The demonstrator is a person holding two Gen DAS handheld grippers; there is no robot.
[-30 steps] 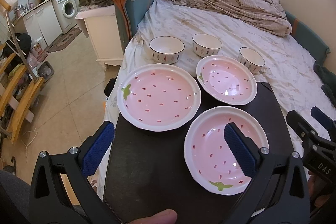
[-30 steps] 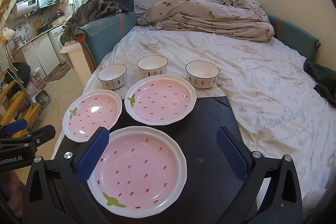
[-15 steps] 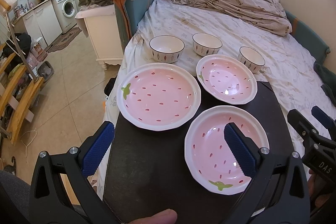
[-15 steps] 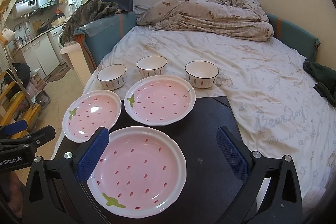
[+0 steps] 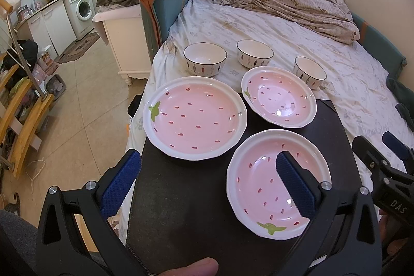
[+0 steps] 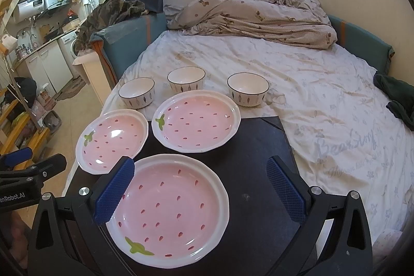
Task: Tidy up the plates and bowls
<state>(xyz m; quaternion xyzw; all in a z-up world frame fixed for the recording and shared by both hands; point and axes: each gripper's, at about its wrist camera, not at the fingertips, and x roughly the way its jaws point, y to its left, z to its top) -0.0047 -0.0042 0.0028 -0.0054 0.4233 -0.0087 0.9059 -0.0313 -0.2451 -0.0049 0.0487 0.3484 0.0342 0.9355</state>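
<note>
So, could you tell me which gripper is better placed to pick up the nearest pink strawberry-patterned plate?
Right. The open right gripper already straddles the nearest pink strawberry plate; the open left gripper covers mostly bare black board.

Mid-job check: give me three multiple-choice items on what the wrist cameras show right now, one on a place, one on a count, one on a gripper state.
1. Where do the three bowls stand?
A. on the bed sheet behind the plates
B. stacked on a plate
C. on the floor

2. How many pink plates are there?
A. two
B. three
C. four

3. How is the right gripper?
A. shut on a plate
B. shut on a bowl
C. open, holding nothing

Answers: 1 A, the bowls sit in a row on the bed past the black board. 2 B, three strawberry plates lie on the board. 3 C, its blue fingers are wide apart above the nearest plate.
</note>
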